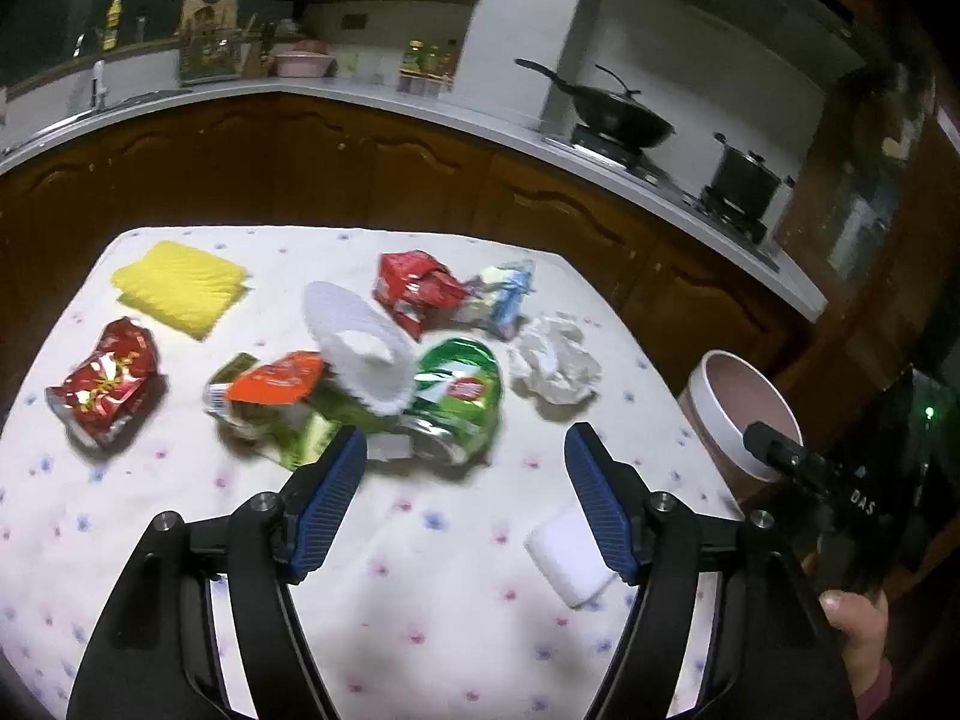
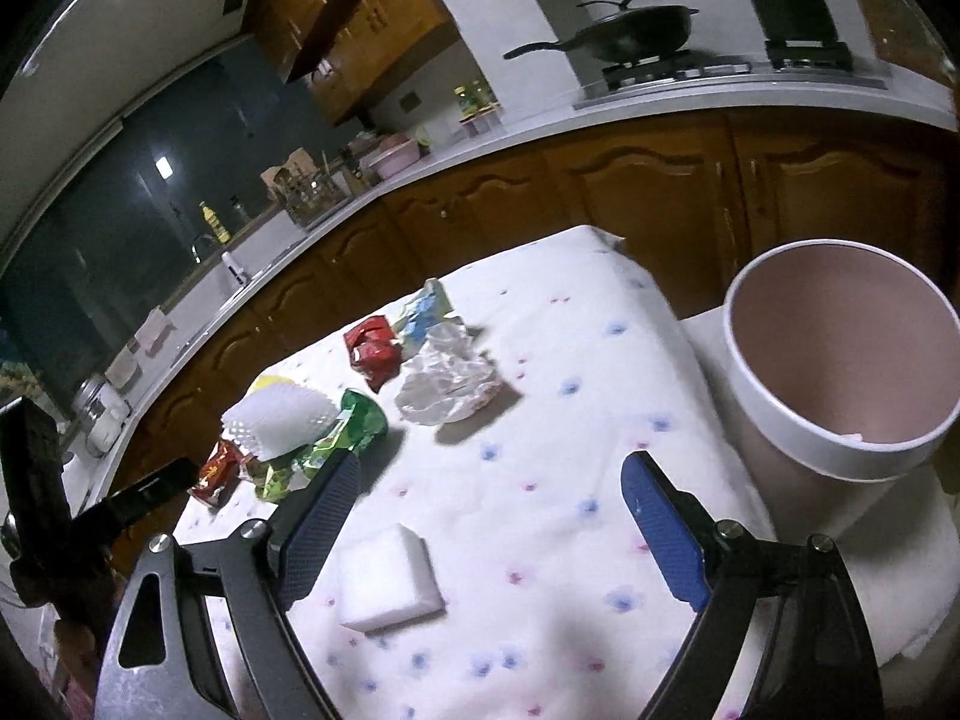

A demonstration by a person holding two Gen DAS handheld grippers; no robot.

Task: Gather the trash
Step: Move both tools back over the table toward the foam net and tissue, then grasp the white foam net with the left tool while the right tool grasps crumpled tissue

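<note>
Almost all the trash (image 1: pixel 360 354) is still lying in the middle of the table (image 1: pixel 444 618). The bin (image 2: pixel 840 360) by its right edge looks nearly bare. The left claw (image 1: pixel 465 468) and right claw (image 2: pixel 489 498) are both open, holding nothing

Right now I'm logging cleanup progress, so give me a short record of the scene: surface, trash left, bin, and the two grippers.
surface: table under a white flowered cloth
trash left: red wrappers, green bag, white foam net, crumpled tissue, white block
other: yellow sponge
bin: pink bin at the table's edge, almost empty
left gripper: fingers apart, nothing held
right gripper: fingers apart, nothing held
</note>
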